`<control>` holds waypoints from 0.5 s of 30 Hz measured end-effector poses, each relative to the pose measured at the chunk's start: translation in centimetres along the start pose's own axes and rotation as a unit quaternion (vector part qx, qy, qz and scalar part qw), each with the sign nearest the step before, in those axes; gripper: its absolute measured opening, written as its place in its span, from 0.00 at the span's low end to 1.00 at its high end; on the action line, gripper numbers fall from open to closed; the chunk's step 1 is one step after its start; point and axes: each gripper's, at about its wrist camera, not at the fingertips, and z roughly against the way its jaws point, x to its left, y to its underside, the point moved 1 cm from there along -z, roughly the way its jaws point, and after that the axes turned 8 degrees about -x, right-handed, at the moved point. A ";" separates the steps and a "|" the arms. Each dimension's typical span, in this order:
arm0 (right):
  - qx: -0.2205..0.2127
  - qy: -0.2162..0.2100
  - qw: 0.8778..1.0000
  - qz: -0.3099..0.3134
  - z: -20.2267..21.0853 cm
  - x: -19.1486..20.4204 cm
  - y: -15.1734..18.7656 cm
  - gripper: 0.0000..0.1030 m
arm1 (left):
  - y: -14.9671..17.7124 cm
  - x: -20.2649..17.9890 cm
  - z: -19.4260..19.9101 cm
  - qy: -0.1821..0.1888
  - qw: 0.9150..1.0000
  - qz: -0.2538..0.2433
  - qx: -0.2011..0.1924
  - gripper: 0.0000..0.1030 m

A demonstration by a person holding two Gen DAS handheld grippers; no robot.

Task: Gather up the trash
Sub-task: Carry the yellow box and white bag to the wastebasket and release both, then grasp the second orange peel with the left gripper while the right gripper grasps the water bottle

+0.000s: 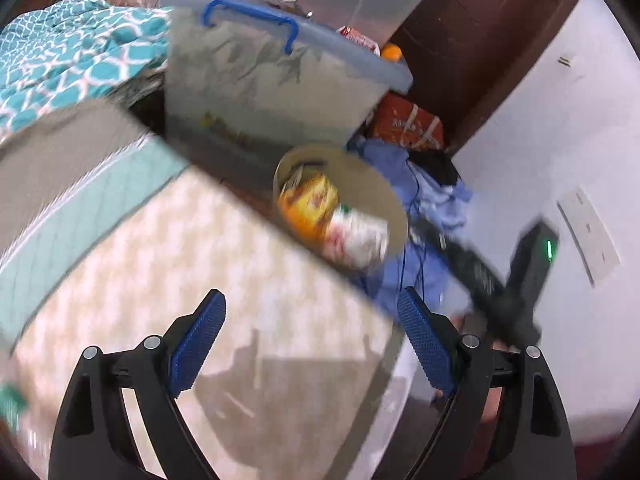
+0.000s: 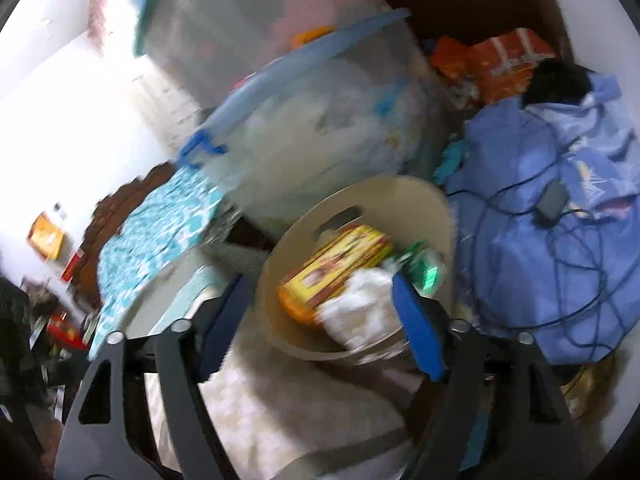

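Observation:
A beige round bin [image 1: 386, 200] stands beside the bed corner. In it lie a yellow box [image 1: 308, 204] and a white, red and green wrapper [image 1: 358, 236]. My left gripper [image 1: 312, 324] hovers open over the patterned mattress [image 1: 192, 264], short of the bin, with nothing between its blue pads. In the right wrist view the bin [image 2: 400, 196] is close below. It holds the yellow box [image 2: 340, 260], crumpled white paper [image 2: 356, 312] and a green wrapper [image 2: 430, 274]. My right gripper [image 2: 320, 324] is open above the bin's near rim; the paper touches neither pad.
A clear storage box with a blue lid [image 1: 260, 80] stands behind the bin. Blue cloth with dark cables [image 2: 540, 220] and an orange bag [image 2: 504, 60] lie to the right. Teal patterned cloth [image 1: 72, 52] covers the bed. The other gripper's black body [image 1: 524, 264] shows at the right.

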 end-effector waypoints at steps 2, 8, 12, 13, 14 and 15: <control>0.019 -0.028 0.999 0.022 -0.3 2.4 0.7 0.57 | 2.9 1.2 3.0 -0.011 1.000 -0.005 0.000 0.81; 0.090 -0.115 0.985 0.092 -2.0 11.8 5.1 0.55 | 9.2 6.3 12.1 -0.112 0.992 0.014 -0.046 0.81; 0.138 -0.170 0.966 0.141 -2.7 18.4 9.0 0.56 | 11.6 11.5 17.8 -0.213 0.971 0.065 -0.091 0.81; 0.158 -0.184 0.957 0.158 -3.0 20.4 10.3 0.56 | 12.1 13.3 18.9 -0.230 0.964 0.089 -0.096 0.81; 0.173 -0.192 0.949 0.178 -3.3 22.2 11.5 0.58 | 12.4 15.0 19.9 -0.233 0.960 0.121 -0.099 0.81; 0.180 -0.195 0.945 0.192 -3.4 23.4 12.4 0.60 | 12.6 16.7 20.6 -0.230 0.955 0.153 -0.104 0.78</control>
